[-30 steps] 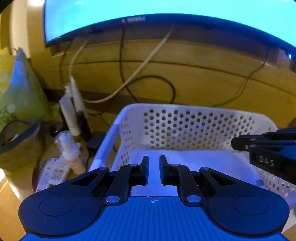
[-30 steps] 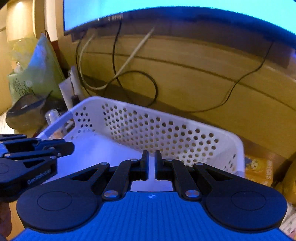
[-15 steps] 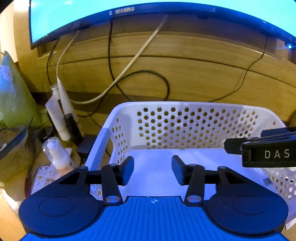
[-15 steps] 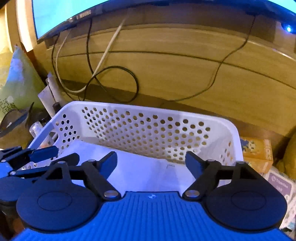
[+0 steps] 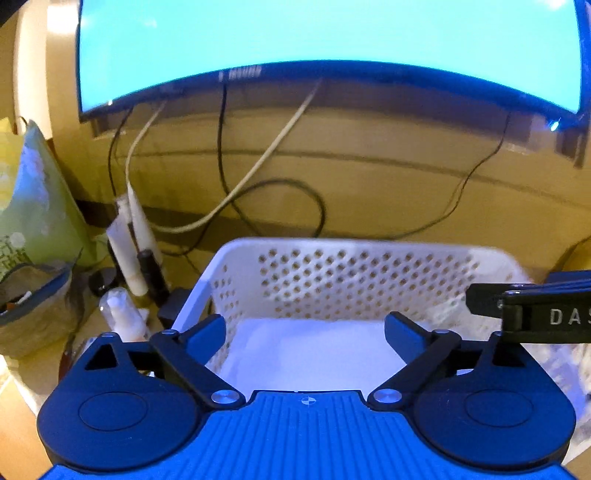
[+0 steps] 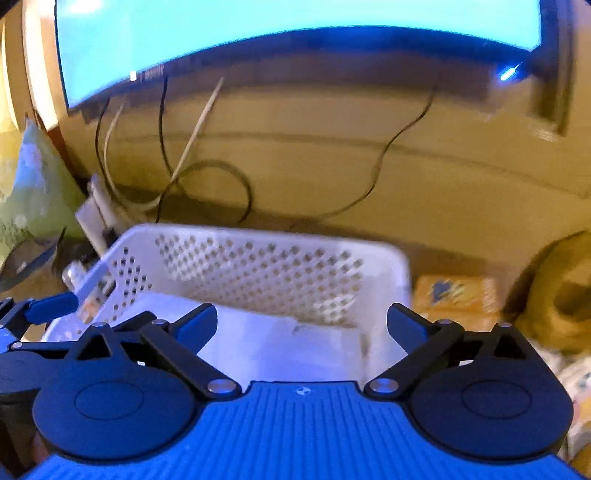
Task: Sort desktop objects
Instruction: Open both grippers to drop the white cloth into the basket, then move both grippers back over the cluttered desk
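Opening empty, both tools [image 5: 304, 328] [image 6: 302, 325] tilt down over the basket [image 5: 362, 273].

You've got a wooden desk [image 5: 369, 199]; on it a white perforated basket [image 5: 354, 273], a spray bottle [image 5: 122, 314] and tubes [image 5: 129, 236] just left of it, an orange box [image 6: 458, 295] right of it.

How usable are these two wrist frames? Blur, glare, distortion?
Left wrist: the monitor is blown out to flat cyan, fisheye bows its bottom edge, the white basket is slightly soft. Right wrist: heavier motion smear across the basket rim and the orange box. Both have a warm yellow cast.
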The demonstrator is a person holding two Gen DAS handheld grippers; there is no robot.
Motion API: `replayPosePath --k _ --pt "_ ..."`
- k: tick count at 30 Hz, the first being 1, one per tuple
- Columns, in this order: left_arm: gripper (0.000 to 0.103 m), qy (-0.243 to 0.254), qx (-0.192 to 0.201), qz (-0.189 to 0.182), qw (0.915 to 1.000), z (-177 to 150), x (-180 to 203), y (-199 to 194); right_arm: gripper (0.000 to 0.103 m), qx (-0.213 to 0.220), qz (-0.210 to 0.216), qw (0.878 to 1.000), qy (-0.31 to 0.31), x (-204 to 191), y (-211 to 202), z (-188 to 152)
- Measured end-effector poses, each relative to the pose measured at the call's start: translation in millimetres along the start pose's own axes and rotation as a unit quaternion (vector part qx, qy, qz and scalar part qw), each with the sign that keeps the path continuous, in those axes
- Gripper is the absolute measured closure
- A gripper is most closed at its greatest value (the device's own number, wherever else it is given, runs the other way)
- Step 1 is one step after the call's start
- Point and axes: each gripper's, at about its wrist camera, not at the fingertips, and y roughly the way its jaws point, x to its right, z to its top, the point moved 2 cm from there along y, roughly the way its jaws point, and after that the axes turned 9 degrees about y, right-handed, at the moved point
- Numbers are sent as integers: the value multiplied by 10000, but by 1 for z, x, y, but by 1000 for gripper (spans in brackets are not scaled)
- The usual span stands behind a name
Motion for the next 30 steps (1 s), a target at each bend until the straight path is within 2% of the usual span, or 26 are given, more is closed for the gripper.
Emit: replayPosePath --k 5,7,9,14,17,21,25,30 --pt "0 23 509 -306 9982 22 41 -32 0 911 -95 9954 287 44 -59 6" --pt "0 254 642 -487 9964 29 71 -41 0 1179 -423 9911 445 69 -77 5" --pt "0 541 734 -714 9933 31 106 -46 0 1267 -833 9866 595 96 -89 3" --pt "0 849 740 -1423 9834 27 181 -51 0 842 -1554 9814 746 170 -107 -7" --pt "0 1034 710 -1734 9768 17 219 -52 0 593 -1704 9798 866 205 -113 -21" --pt "0 1383 530 -2064 9672 -11 262 -50 0 580 -2093 9696 1128 252 -125 -52" --pt "0 1739 241 -2193 9597 -43 296 -42 0 379 -2476 9594 1295 288 -130 -82" --pt "0 2116 -36 -2297 9500 -73 322 -28 0 17 -2893 9504 1144 317 -118 -105"
